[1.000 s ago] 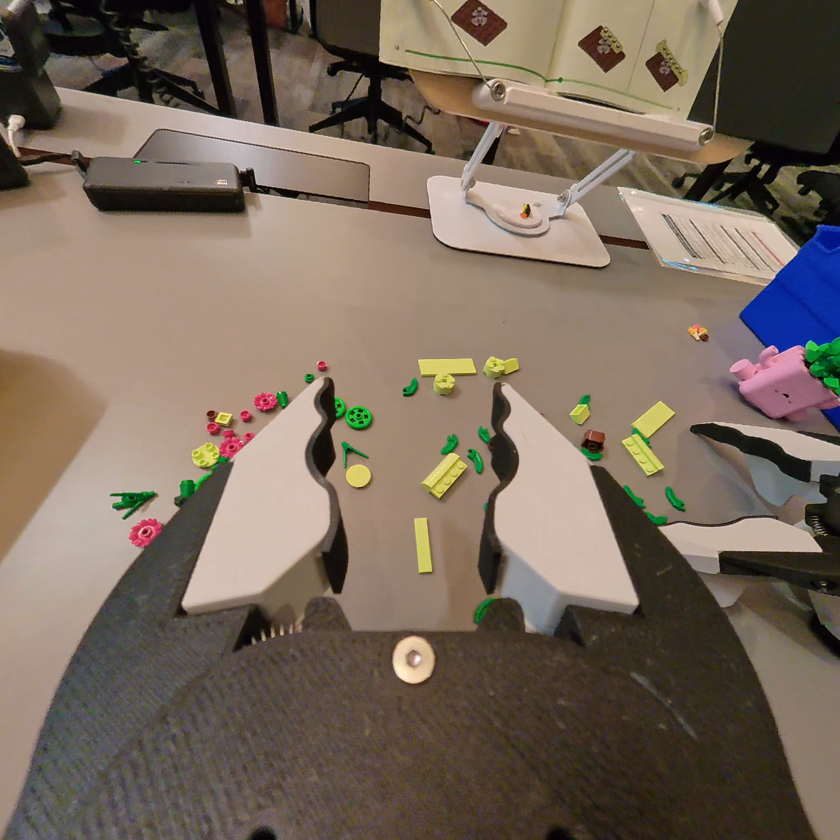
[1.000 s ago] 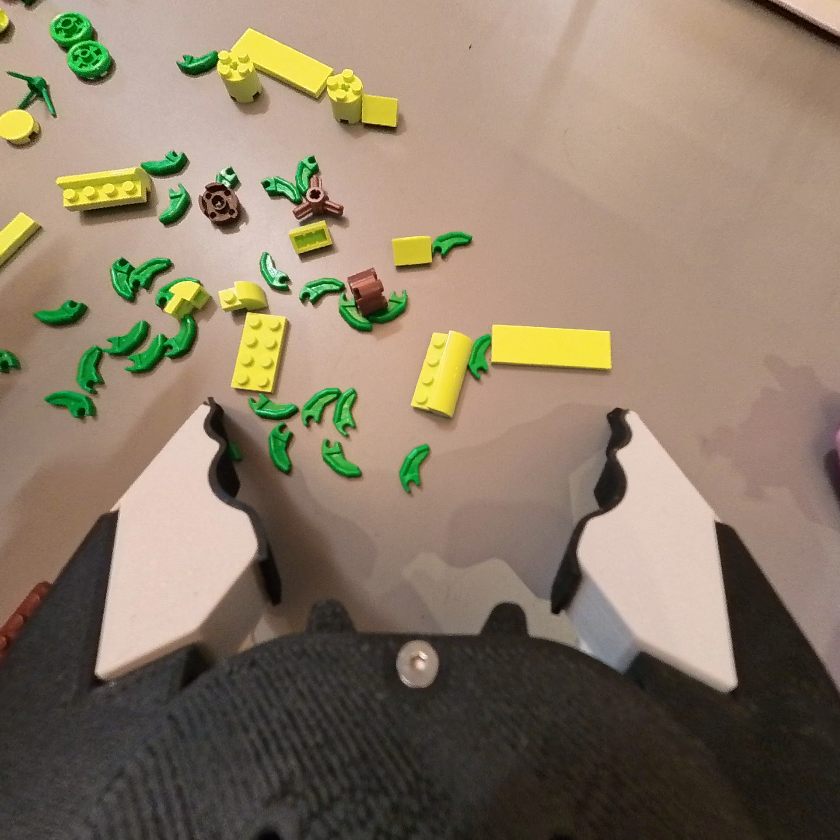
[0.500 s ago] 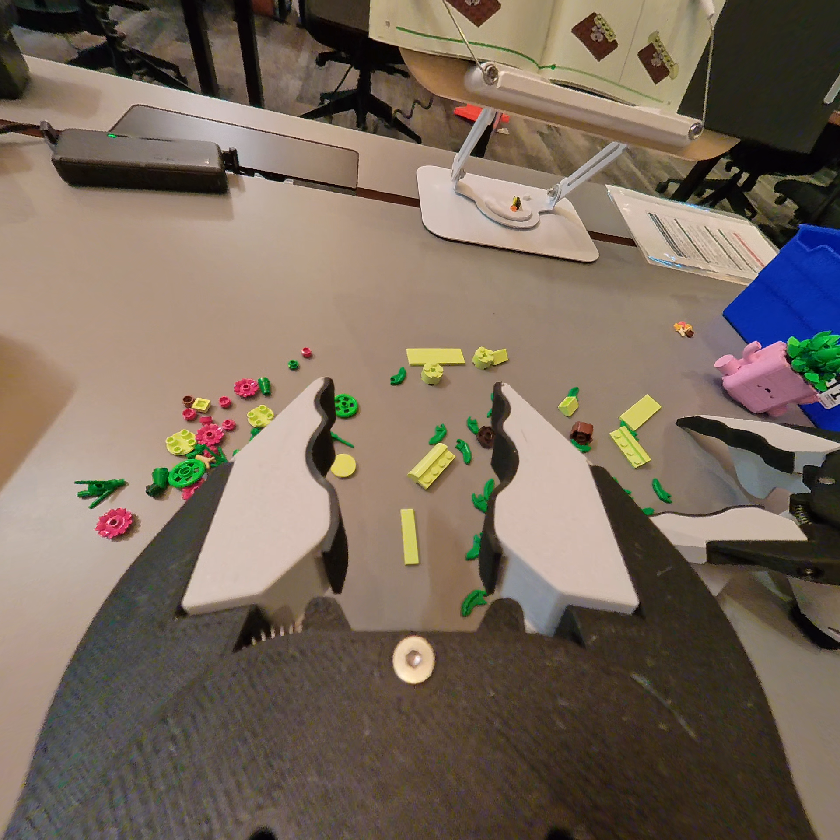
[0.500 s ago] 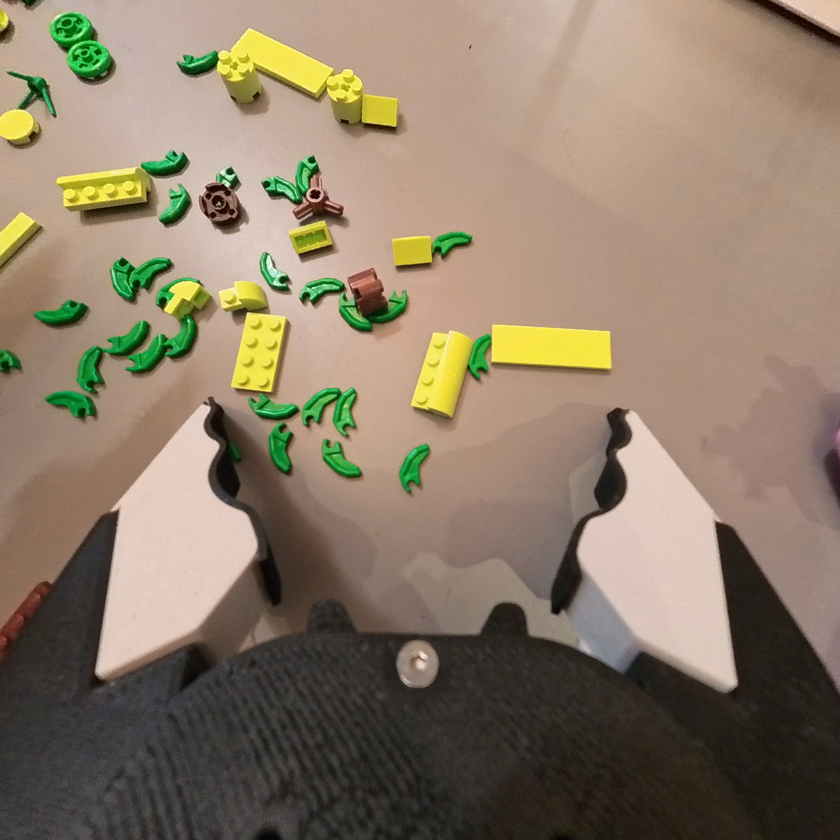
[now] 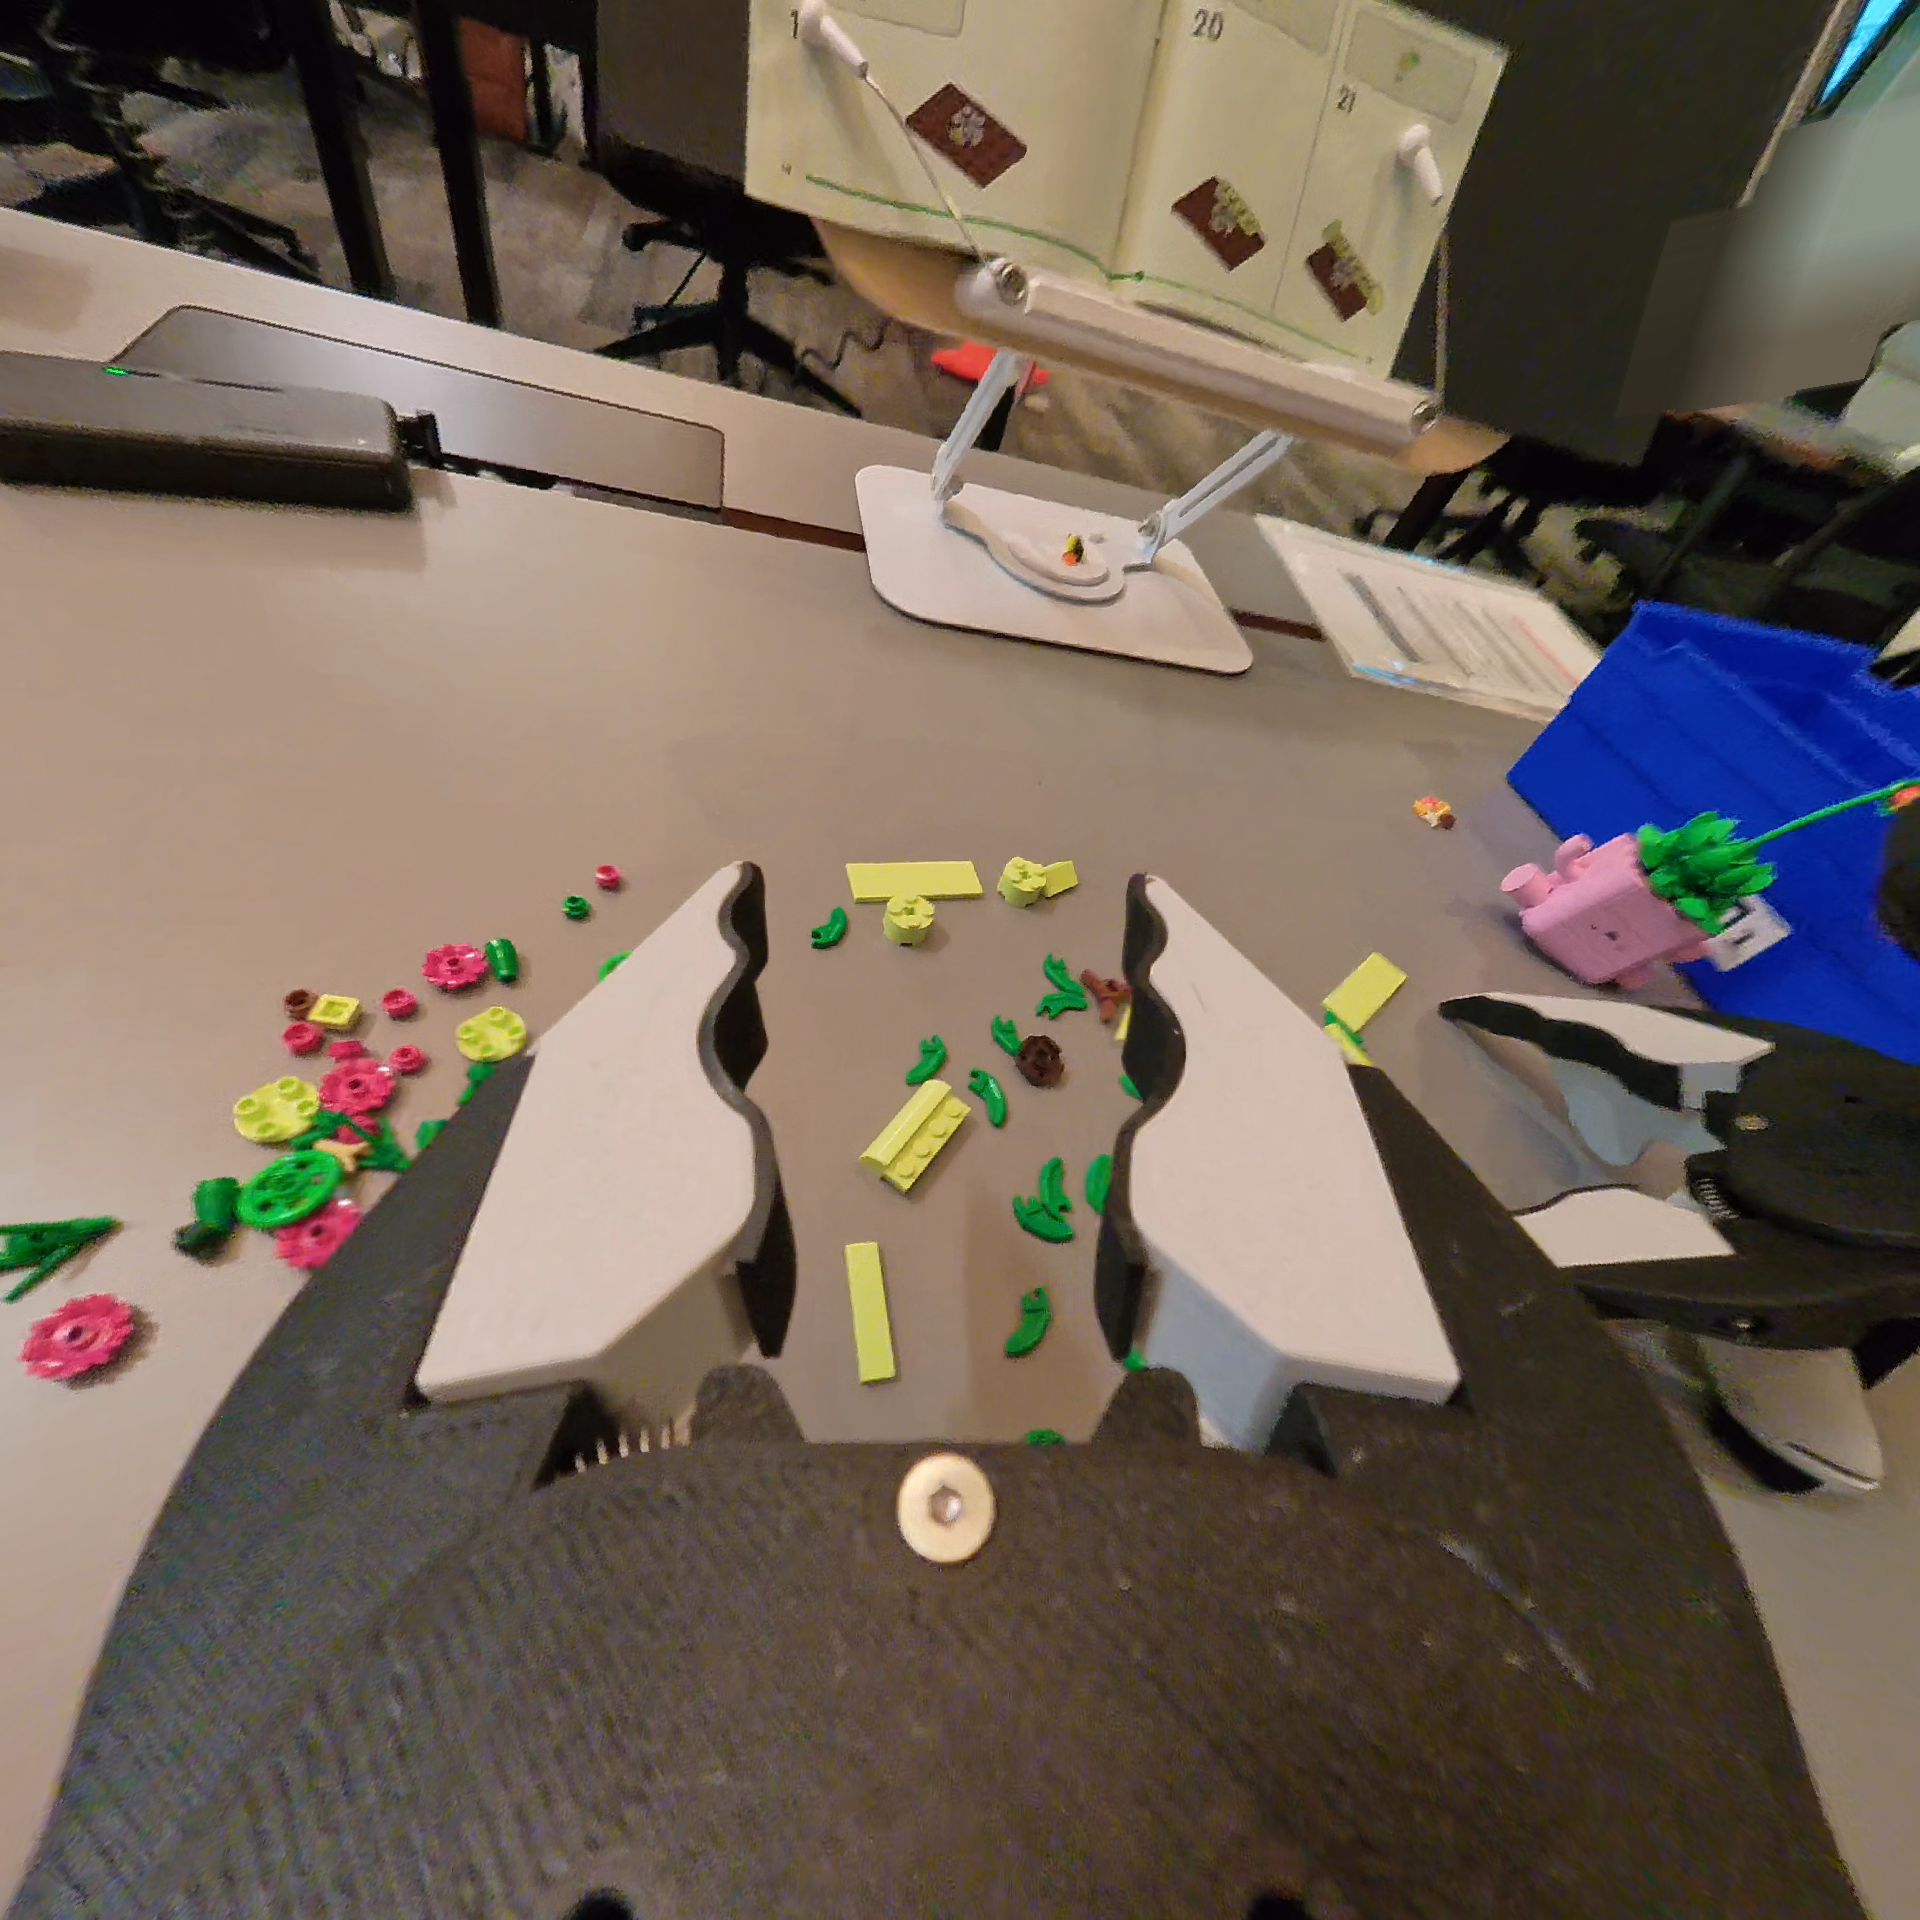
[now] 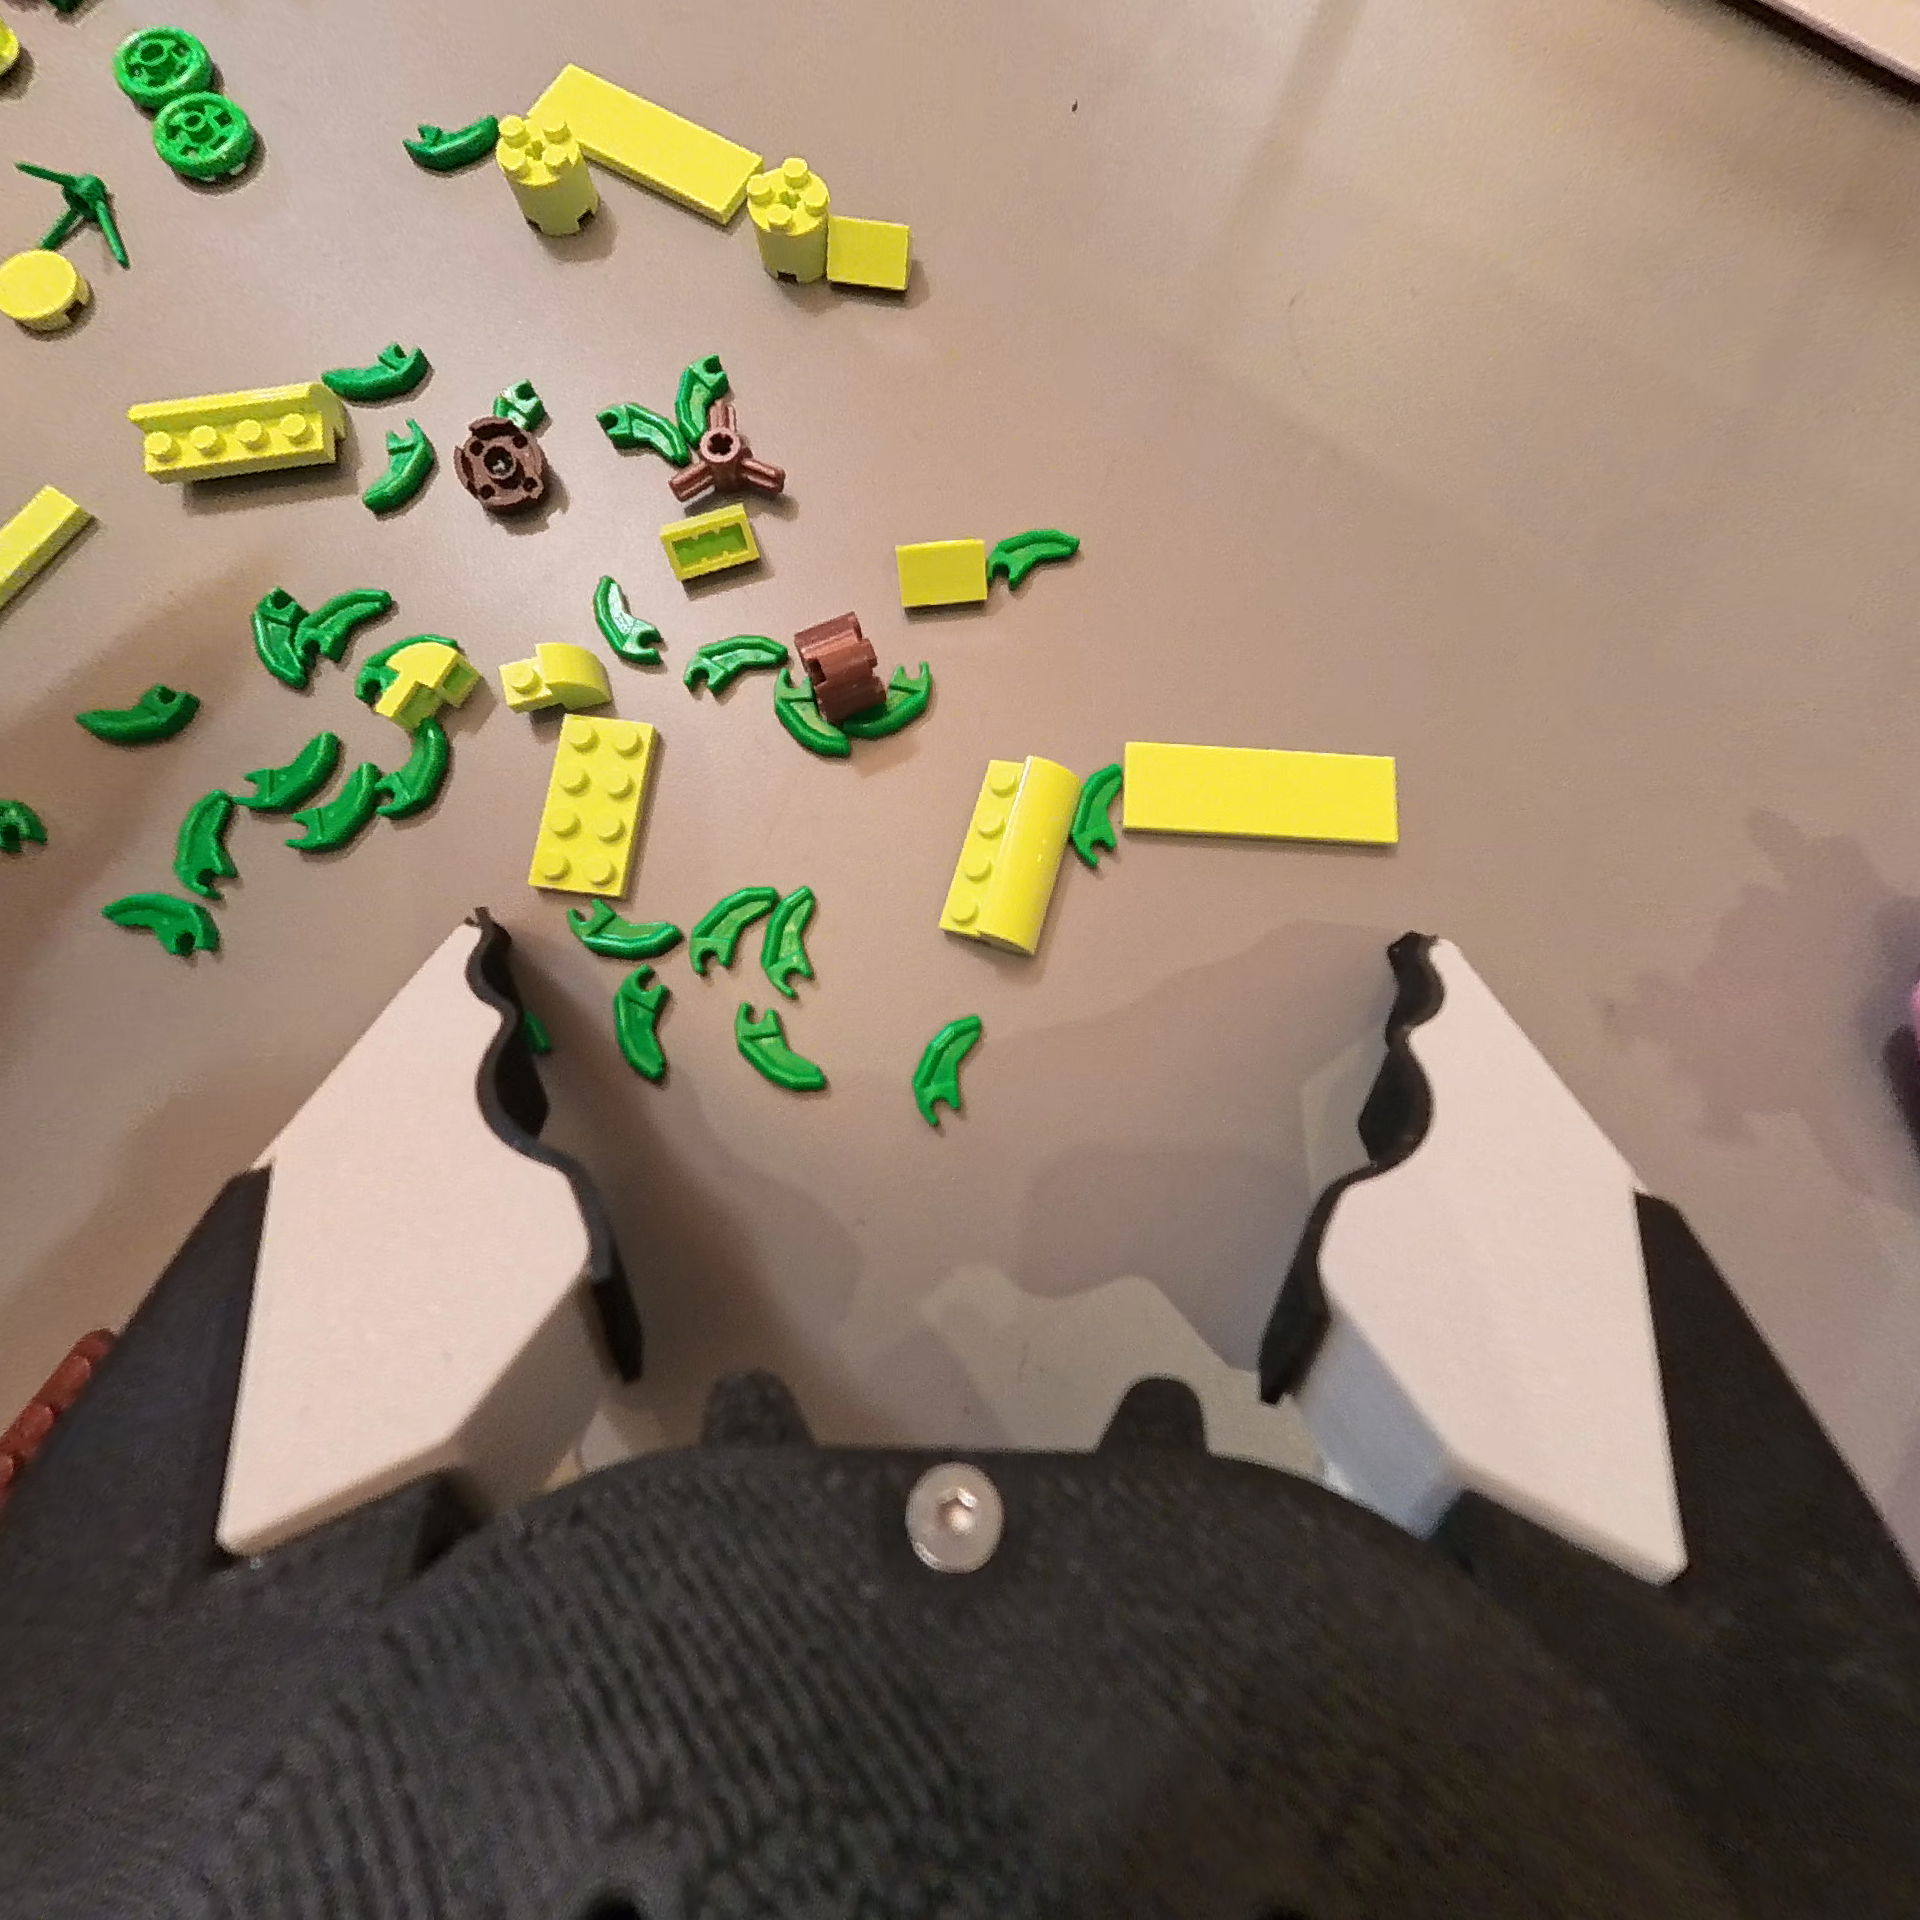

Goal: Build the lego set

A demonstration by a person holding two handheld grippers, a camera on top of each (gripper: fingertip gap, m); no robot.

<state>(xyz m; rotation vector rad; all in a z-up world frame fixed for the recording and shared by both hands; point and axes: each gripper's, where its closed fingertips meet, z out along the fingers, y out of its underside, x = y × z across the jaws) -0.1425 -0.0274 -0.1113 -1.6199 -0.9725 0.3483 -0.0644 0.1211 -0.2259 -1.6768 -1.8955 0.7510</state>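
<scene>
Loose lego parts lie on the grey table [image 5: 727,727]: lime bricks and tiles such as a 2x4 plate [image 6: 592,805] and a long tile [image 6: 1257,792], several green leaves [image 6: 774,1044], brown pieces [image 6: 502,464] and pink flowers [image 5: 78,1335]. A pink build topped with green foliage [image 5: 1600,925] stands at the right. My left gripper [image 5: 940,883] is open and empty above the lime parts. My right gripper [image 6: 948,935] is wide open and empty just short of the leaves; it also shows in the left wrist view [image 5: 1496,1122].
An instruction booklet [image 5: 1122,135] rests on a white stand [image 5: 1049,582] at the back. A blue bin [image 5: 1766,790] is at the right, a black box [image 5: 197,436] at the back left, a clear sheet holder [image 5: 1444,634] beside the stand. A brown studded plate edge [image 6: 52,1392] shows beside my right gripper.
My left gripper has shifted to the right, so the parts slid left in its view and more leaves show between its fingers. The right gripper has not moved.
</scene>
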